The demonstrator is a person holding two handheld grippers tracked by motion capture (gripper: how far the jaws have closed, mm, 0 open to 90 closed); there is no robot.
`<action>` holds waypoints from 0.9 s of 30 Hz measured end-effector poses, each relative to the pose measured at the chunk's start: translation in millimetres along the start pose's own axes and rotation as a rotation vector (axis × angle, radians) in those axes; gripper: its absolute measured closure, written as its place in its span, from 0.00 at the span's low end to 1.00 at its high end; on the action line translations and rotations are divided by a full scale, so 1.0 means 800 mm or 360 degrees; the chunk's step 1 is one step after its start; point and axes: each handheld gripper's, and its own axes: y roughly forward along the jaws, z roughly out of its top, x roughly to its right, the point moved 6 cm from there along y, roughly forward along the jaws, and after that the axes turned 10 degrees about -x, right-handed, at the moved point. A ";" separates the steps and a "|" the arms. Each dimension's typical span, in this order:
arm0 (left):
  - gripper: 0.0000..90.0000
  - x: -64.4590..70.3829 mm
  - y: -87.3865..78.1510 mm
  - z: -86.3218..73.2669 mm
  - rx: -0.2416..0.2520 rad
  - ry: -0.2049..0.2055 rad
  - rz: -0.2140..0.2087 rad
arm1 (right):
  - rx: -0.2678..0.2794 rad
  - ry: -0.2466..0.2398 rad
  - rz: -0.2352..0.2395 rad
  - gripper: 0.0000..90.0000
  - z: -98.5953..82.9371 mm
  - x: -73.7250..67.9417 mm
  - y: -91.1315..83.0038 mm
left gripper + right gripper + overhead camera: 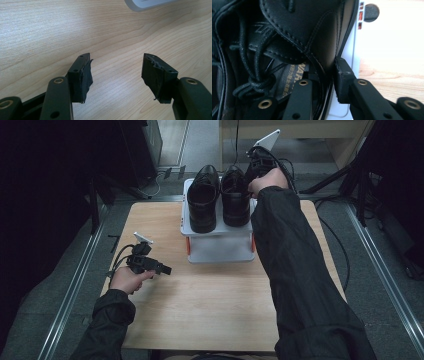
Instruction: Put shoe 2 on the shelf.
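From the high view, your surface (210,310) is a light wood-grain top, with dark floor, metal rails and loose cables around it and dark curtains at the sides. A small white rack (220,245) with orange side fittings stands at the far middle of the surface, and two black lace-up leather shoes sit side by side on its top, the left shoe (202,200) and the right shoe (235,195), toes toward you. Your left claw (165,269) is low over the near left of the surface, well apart from the rack; your right claw (248,184) reaches to the right shoe's far end. In the left gripper view, your left claw (116,75) is spread wide over bare wood with nothing between its jaws, and a white corner of the rack (145,5) shows at the top. In the right gripper view, your right claw (325,77) grips the right shoe (312,30) by its side wall, one jaw inside by the laces and printed insole, the other outside against glossy stitched leather.
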 end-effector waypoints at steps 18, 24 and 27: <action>0.45 -0.001 0.002 0.000 -0.0005 -0.0014 0.0000 | -0.0027 -0.0069 0.0042 0.79 -0.013 -0.005 0.011; 0.45 -0.001 0.001 0.000 -0.0005 -0.0014 0.0002 | -0.0004 -0.0113 0.0040 0.75 -0.014 -0.004 0.010; 0.45 -0.002 0.001 0.000 -0.0003 -0.0011 0.0005 | -0.0005 -0.0126 0.0037 0.73 -0.015 -0.004 0.006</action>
